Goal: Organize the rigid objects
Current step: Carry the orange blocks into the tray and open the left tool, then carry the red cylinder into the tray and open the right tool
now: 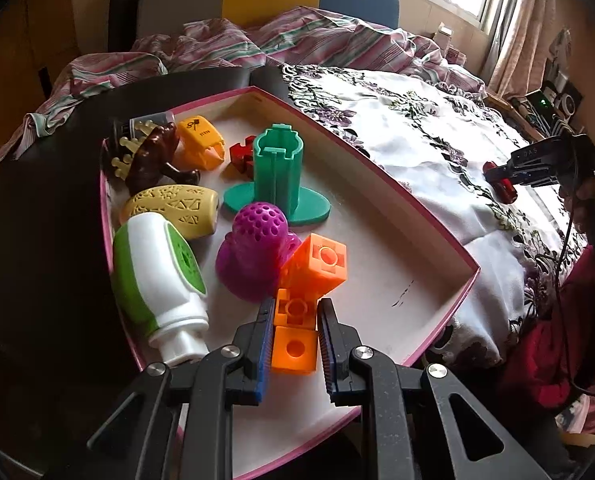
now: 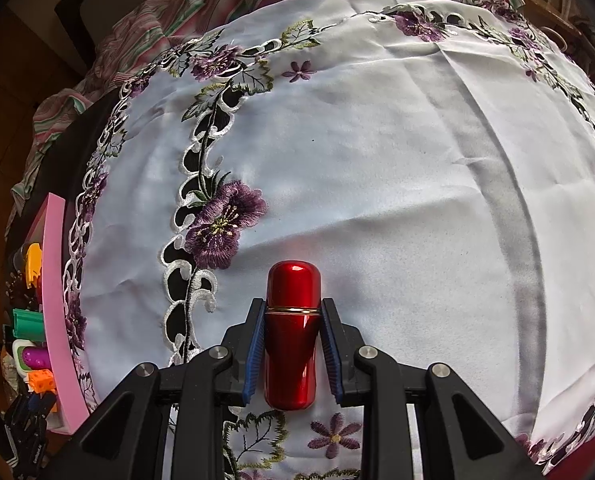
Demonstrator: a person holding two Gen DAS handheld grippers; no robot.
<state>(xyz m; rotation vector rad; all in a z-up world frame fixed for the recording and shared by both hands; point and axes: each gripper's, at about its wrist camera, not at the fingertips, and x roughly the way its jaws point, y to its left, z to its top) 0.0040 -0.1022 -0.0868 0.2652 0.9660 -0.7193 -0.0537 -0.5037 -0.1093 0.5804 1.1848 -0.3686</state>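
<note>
Left wrist: left gripper [image 1: 296, 322] pinching orange block toy [image 1: 307, 292] over pink-rimmed box [image 1: 437, 220], already crowded with toys

Right wrist: right gripper [image 2: 293, 334] clamping red capsule-shaped case [image 2: 292, 336] above embroidered cloth [image 2: 377, 160], apparently last to box

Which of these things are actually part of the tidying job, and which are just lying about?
Part of the job:
- pink-rimmed box
- orange block piece, in the left claw
- red capsule, in the right claw
- green stand, purple toy, white-green bottle, already in the box

Just lying about:
- embroidered white cloth
- striped bedding
</note>
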